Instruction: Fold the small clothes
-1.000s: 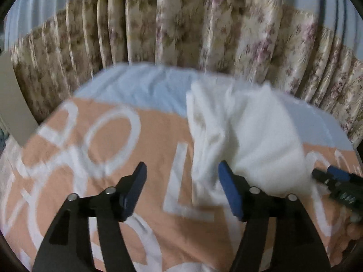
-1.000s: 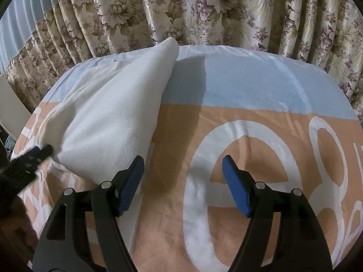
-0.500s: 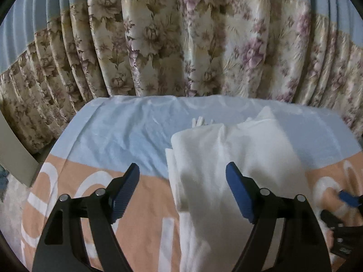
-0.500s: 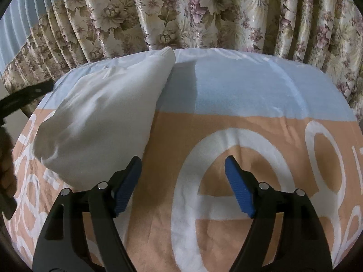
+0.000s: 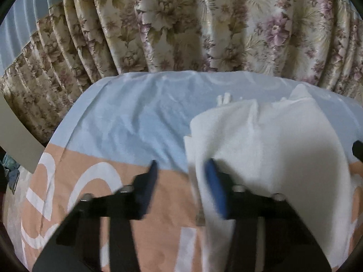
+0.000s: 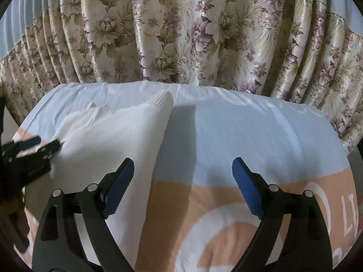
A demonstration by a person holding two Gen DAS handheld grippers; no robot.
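Floral curtain (image 6: pixel 181 34) backs a blue-and-peach sheet (image 6: pixel 249 136) bearing the folded white garment (image 5: pixel 272 149). Left gripper (image 5: pixel 181 176), blurred, straddles the garment's left edge, jaws parted; right gripper (image 6: pixel 182 176) spread wide, holding nothing, beside its right edge.

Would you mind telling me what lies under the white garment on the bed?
The white garment rests on the bed cover, light blue at the far end and orange with white lettering nearer. Whatever sits directly beneath its folded layers is covered, so that cannot be seen.

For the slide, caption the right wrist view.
Open right gripper over the sheet, beside a white garment; left gripper at its far edge.
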